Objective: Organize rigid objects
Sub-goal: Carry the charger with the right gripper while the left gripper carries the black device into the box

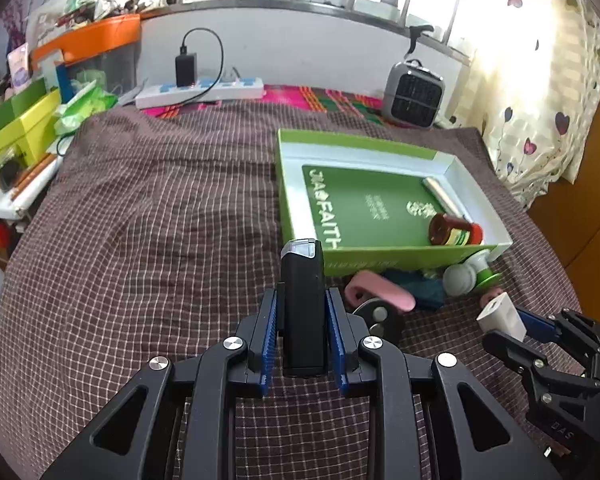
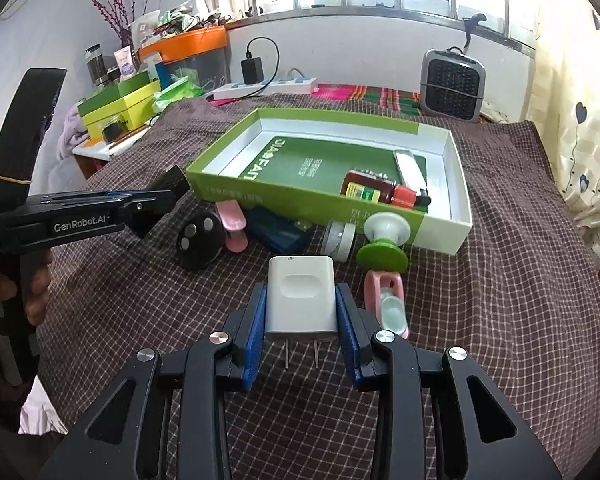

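Pinching between pressed fingers: left gripper (image 1: pixel 302 312) a black device (image 1: pixel 302 304), right gripper (image 2: pixel 301 312) a white charger (image 2: pixel 301 294) (prongs rearward).

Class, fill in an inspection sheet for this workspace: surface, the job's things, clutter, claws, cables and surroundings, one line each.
Surface: checked brown cloth.
Job's things: green box holds a brown bottle and a silver tube; round black remote, pink clip and green-and-white spool lie in front of it.
Clutter: yellow-green boxes at the left.
Claws: left claw shut on black device; right claw shut on white charger.
Cables: power strip with black adapter plugged in.
Surroundings: grey heater, window, heart-print curtain.
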`<state>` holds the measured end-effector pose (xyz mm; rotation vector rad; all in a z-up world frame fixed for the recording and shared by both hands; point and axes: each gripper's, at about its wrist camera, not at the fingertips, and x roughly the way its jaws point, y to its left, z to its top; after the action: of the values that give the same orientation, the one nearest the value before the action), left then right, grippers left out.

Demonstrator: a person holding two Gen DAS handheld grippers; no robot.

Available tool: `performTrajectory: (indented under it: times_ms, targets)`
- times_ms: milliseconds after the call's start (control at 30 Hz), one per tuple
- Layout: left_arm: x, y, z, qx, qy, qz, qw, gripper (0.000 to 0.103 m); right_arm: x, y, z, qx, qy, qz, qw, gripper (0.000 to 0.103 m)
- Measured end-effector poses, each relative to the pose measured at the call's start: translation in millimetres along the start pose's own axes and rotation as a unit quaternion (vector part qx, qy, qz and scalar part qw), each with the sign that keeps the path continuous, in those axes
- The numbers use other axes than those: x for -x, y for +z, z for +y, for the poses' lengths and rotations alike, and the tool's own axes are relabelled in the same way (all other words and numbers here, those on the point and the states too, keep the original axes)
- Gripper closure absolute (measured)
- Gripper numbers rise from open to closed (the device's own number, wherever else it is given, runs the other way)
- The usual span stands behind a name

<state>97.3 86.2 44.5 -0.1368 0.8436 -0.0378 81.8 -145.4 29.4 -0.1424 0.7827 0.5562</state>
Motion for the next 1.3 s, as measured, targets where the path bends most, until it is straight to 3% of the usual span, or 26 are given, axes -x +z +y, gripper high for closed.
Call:
performTrajectory:
  times_ms: [600, 1300]
  targets:
    - [-9.8, 43.7, -16.4, -0.013, -0.031, -0.010, 0.9994, 0.081, -4.8, 56.6, -21.9, -0.011, -0.016, -0.019, 1.000, 0.068]
    - [-74.8, 84.8, -22.3, -0.019, -0.028, 0.023, 0.9992, 0.081, -80.0, 106.6, -51.9, -0.044, -0.034, 0.024, 0.998, 0.068]
